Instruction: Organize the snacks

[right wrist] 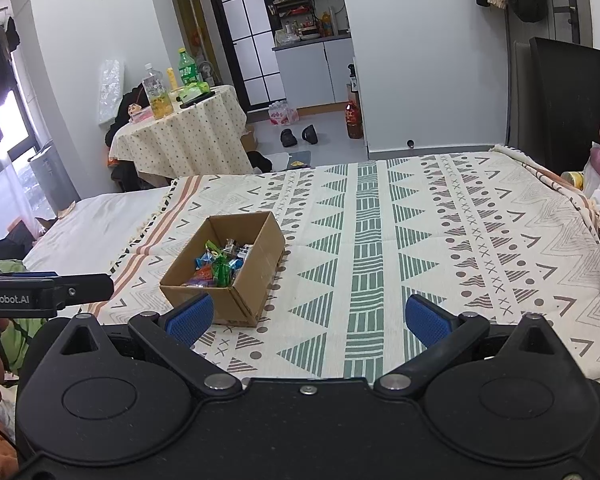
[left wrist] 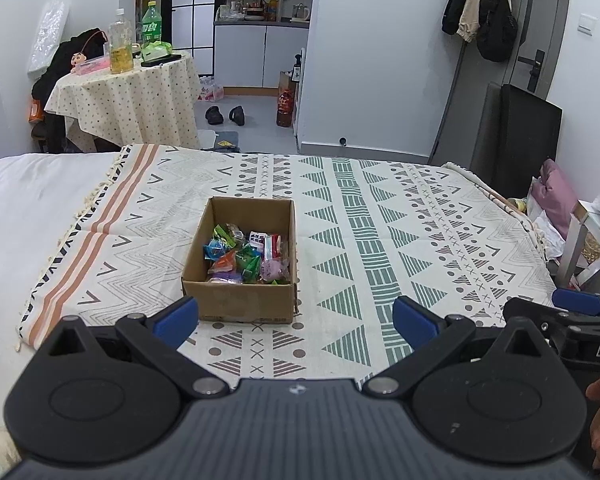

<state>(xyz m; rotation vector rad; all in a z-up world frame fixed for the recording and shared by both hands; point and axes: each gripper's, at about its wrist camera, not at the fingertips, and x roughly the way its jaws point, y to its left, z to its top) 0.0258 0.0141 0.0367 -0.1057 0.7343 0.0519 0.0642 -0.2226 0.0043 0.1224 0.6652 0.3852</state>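
Observation:
A brown cardboard box [left wrist: 236, 304] stands on the patterned blanket [left wrist: 380, 248], just beyond my left gripper [left wrist: 296, 320]. Several bright snack packets [left wrist: 246, 254] fill it. The left gripper is open with nothing between its blue pads. In the right wrist view the same box [right wrist: 256, 256] sits ahead to the left, with the snack packets [right wrist: 216, 266] inside. My right gripper [right wrist: 308, 318] is open and empty, its left pad near the box's front corner. The right gripper's tip [left wrist: 576, 302] shows at the left view's right edge, and the left gripper's body [right wrist: 44, 292] at the right view's left edge.
The blanket covers a bed with a white sheet [left wrist: 28, 208] on the left. Beyond the bed stands a round table [left wrist: 128, 96] with bottles [left wrist: 121, 44]. Shoes [left wrist: 225, 115] lie on the floor. A black panel [left wrist: 528, 140] and a pink pillow [left wrist: 556, 196] are at the right.

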